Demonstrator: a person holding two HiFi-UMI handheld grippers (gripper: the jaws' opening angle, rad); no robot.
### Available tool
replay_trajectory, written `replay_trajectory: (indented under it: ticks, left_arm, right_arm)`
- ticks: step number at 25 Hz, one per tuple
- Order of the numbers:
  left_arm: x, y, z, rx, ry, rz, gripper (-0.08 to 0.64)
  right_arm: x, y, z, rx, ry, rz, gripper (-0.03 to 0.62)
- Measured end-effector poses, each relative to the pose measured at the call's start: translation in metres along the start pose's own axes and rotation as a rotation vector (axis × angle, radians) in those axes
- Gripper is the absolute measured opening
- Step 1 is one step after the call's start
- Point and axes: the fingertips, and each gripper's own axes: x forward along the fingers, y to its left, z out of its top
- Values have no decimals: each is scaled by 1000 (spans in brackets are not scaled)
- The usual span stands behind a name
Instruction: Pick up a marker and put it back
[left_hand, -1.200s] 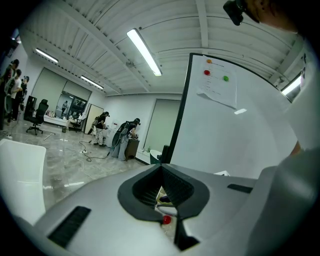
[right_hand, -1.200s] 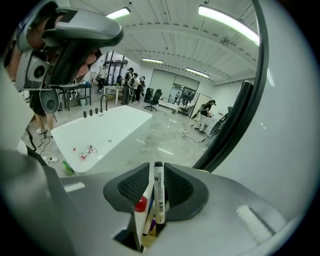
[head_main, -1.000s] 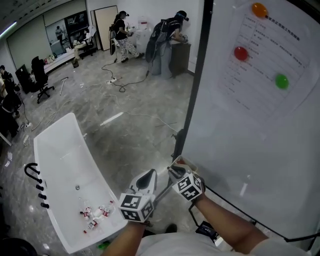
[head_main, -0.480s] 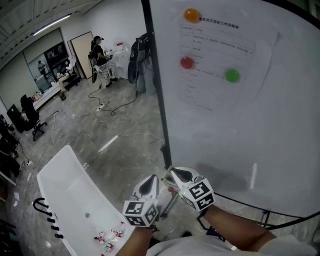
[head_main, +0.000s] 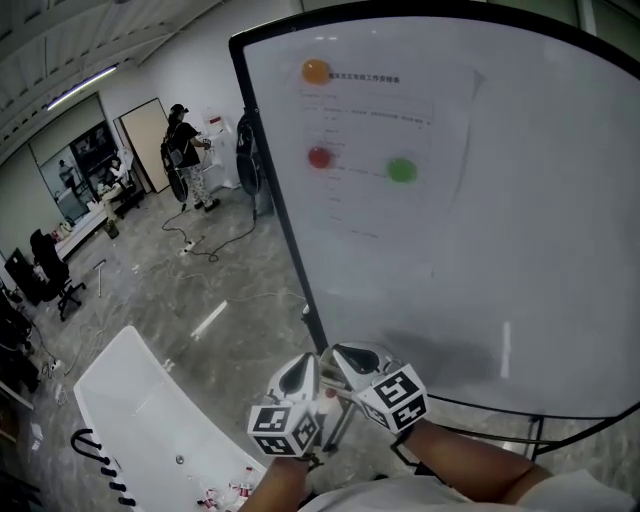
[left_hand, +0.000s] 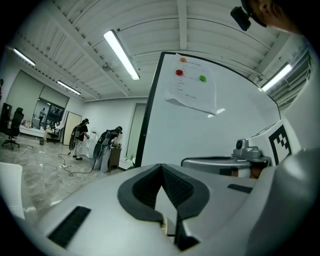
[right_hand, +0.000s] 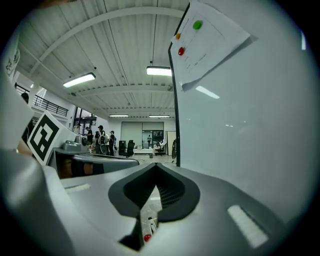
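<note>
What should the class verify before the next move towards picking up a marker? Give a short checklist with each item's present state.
1. Left hand-held gripper empty: ok, its jaws are together with nothing between them.
2. Right hand-held gripper empty: ok, its jaws are together with nothing held.
3. Jaws open for a grasp: not ok, both are shut.
4. Marker located: cannot tell. Small items lie at the near end of the white table, too small to identify.
5. Grippers aimed at the table: not ok. Both gripper views face the whiteboard and the ceiling.
</note>
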Motion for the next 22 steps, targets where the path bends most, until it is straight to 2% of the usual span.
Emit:
replay_trajectory:
  ticks: [22]
  left_arm:
    - [5,-5,-2,-14,7,-9,3]
  right_arm:
    - [0,-10,4,2,-3,-6,2]
